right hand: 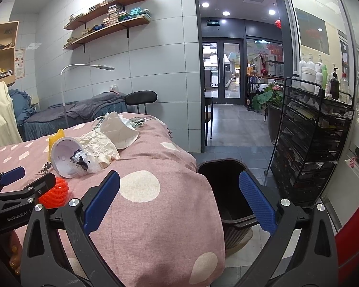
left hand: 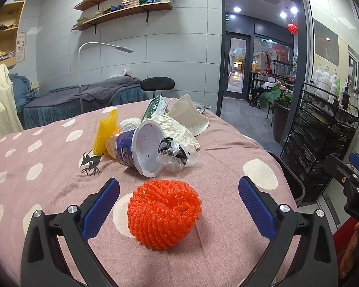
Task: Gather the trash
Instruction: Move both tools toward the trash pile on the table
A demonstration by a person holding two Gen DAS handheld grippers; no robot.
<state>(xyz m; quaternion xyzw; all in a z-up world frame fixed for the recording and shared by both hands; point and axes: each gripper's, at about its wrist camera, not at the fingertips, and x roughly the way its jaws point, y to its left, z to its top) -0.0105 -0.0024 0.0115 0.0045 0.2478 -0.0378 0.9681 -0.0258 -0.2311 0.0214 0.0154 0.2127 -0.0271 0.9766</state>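
Both sets of jaws stand wide apart and hold nothing. Around the orange foam net ball [left hand: 164,214] sits the left gripper [left hand: 179,191], one blue finger on each side but not touching it, so it looks ready to close on the ball. That ball lies by itself on the pink spotted cover [left hand: 227,153], nearer than the rest of the trash, which is likely why it gets picked first. Farther back is the pile: a tipped white cup [left hand: 143,151] with its open mouth facing us, a crinkly clear wrapper [left hand: 174,154] at its mouth, a yellow foam net [left hand: 105,134] standing beside it, crumpled paper [left hand: 179,129], a white paper bowl [left hand: 191,117] and a green packet [left hand: 154,106]. They lean on each other, so pulling one may shift the others. Off to the side hangs the right gripper [right hand: 179,191], with its fingers out past the edge of the bed and over the black bin [right hand: 225,186] on the floor. The bin stands right beside the bed, so trash only needs a short trip to drop in. The foam ball is soft and squishy, so a gentle squeeze should hold it.
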